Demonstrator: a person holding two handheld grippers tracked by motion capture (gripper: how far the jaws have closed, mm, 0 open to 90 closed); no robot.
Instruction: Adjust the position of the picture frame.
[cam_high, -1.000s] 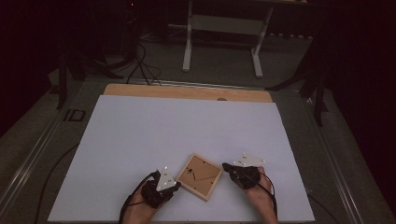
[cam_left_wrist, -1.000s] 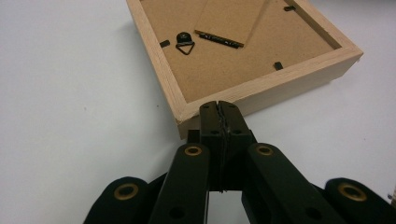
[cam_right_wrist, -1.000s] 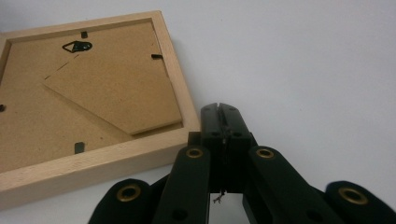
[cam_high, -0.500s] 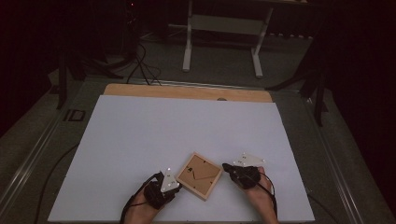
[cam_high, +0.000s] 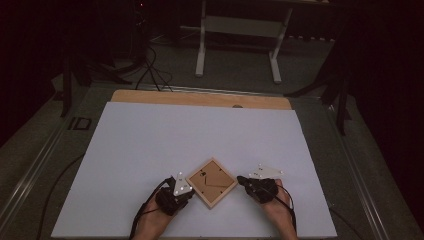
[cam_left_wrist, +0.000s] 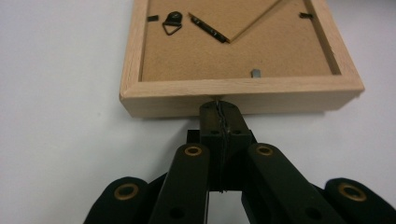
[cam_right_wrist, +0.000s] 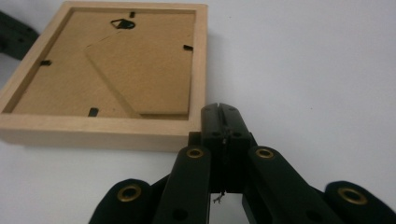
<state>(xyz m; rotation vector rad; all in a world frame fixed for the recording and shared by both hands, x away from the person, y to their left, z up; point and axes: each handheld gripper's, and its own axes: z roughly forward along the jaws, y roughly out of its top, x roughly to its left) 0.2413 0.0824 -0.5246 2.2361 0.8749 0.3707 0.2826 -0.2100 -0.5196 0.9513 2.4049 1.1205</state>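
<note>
Left gripper (cam_high: 184, 189) now nearer the face-down frame (cam_high: 212, 182) — both grippers' jaws closed, empty.

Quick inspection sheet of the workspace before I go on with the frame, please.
Surface: white table sheet, wooden strip at the far edge.
Job's things: wooden picture frame lying back-up, hanger and retaining tabs showing.
Clutter: nothing seen.
Grippers: left tool shut, tips at the frame's side; right tool shut, beside the frame's corner.
Cables: one trails from each tool; more lie on the floor beyond the table.
Surroundings: dark room, white stand legs behind.
</note>
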